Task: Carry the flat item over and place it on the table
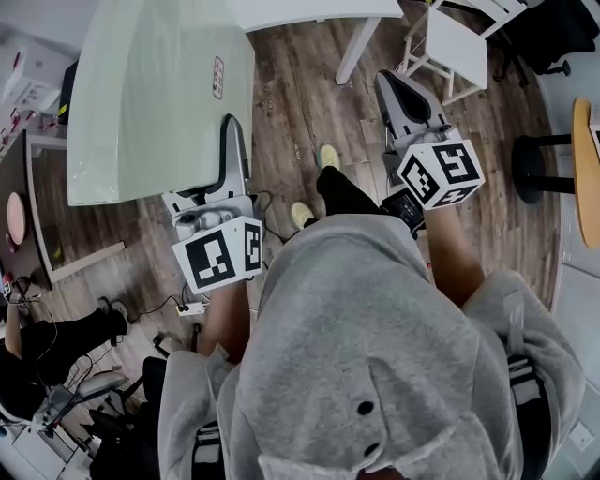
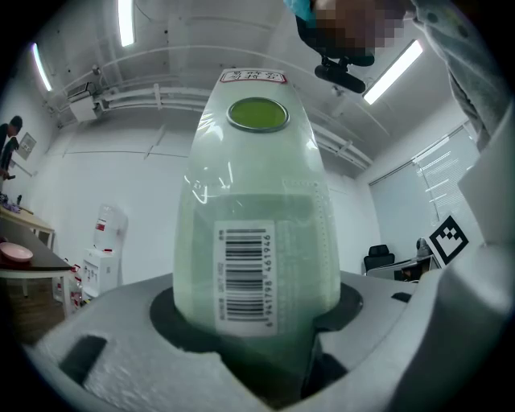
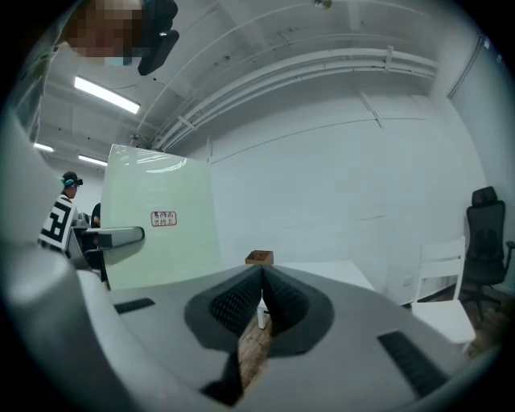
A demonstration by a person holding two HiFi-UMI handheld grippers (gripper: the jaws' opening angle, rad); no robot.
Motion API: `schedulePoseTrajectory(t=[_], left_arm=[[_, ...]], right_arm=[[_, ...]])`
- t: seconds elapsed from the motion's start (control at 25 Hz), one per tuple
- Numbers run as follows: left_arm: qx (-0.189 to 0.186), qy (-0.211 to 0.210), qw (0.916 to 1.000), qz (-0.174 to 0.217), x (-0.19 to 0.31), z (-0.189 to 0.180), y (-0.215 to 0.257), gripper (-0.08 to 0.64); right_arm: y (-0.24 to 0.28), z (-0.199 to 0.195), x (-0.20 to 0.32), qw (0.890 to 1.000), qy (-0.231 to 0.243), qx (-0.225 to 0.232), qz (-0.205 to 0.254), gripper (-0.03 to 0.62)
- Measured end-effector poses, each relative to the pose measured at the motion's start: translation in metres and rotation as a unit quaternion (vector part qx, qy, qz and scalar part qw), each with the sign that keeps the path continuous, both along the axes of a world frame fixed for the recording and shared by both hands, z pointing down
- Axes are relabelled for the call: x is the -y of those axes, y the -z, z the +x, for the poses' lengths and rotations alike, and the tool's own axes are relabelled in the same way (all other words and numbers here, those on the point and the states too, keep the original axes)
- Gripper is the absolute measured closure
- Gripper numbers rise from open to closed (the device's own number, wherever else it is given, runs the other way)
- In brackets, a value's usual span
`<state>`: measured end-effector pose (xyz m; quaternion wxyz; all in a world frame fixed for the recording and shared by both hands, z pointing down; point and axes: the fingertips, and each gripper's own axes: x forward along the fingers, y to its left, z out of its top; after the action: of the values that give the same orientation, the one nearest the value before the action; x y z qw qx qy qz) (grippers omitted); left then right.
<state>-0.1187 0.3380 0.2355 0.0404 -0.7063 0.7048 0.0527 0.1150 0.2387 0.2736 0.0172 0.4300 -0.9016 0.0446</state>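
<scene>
The flat item is a pale green board (image 1: pixel 159 94) with a small label, held out level above the wood floor at the upper left of the head view. My left gripper (image 1: pixel 232 150) is shut on the board's near right edge. In the left gripper view the board (image 2: pixel 257 201) fills the gap between the jaws, barcode sticker facing me. My right gripper (image 1: pixel 401 94) is held out level on the right, shut and holding nothing. In the right gripper view its jaws (image 3: pixel 260 278) are pressed together, with the board (image 3: pixel 161 233) to their left.
A white table (image 1: pixel 319 11) stands ahead, with a small brown box (image 3: pixel 259 257) on it. A white chair (image 1: pixel 455 42), a black stool (image 1: pixel 534 169) and a wooden tabletop (image 1: pixel 586 169) are at the right. A seated person (image 1: pixel 47 347) is at the lower left.
</scene>
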Motion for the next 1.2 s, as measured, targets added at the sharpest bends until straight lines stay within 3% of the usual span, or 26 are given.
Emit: schedulePoseTrajectory(t=[0.64, 0.96, 1.2], left_arm=[[-0.009, 0.016, 0.9998, -0.006, 0.086, -0.021, -0.011, 0.268], [-0.006, 0.025, 0.9996, -0.014, 0.178, -0.012, -0.016, 0.272], [0.004, 0.032, 0.9993, -0.02, 0.219, -0.011, -0.018, 0.272]], right_arm=[[-0.025, -0.023, 0.091, 1.0, 0.011, -0.01, -0.011, 0.565], [-0.035, -0.01, 0.177, 0.999, 0.011, -0.021, -0.024, 0.565], [-0.04, -0.008, 0.213, 0.999, 0.016, -0.015, -0.03, 0.565]])
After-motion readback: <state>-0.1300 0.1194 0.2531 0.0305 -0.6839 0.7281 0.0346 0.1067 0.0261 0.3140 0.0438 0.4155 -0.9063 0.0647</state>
